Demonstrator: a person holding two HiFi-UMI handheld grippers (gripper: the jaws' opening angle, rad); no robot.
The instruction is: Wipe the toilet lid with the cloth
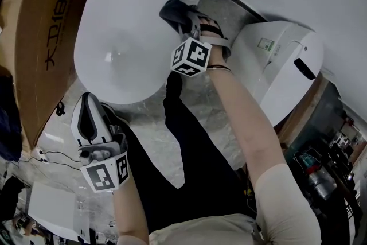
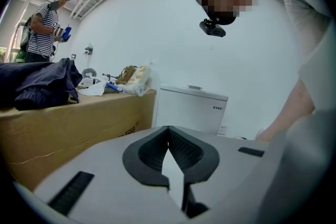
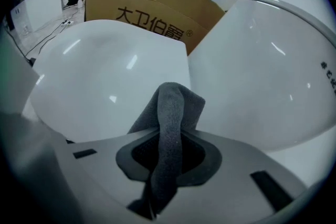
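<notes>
While the right claw (image 1: 174,12) pinches the cloth (image 3: 172,110) at the rear of the lid (image 1: 114,51), the left claw (image 2: 168,134) hangs closed, empty.

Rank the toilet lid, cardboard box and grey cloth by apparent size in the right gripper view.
1. Toilet lid.
2. Cardboard box and cloth: about alike; the cloth, pinched in the right tongs, is nearest the camera, so no ranking.

Left gripper (image 2: 168,131): grey jaws together (tips touching)
White ceramic cistern (image 2: 191,107): 12 o'clock
Brown cardboard box (image 2: 68,123): 9 o'clock
</notes>
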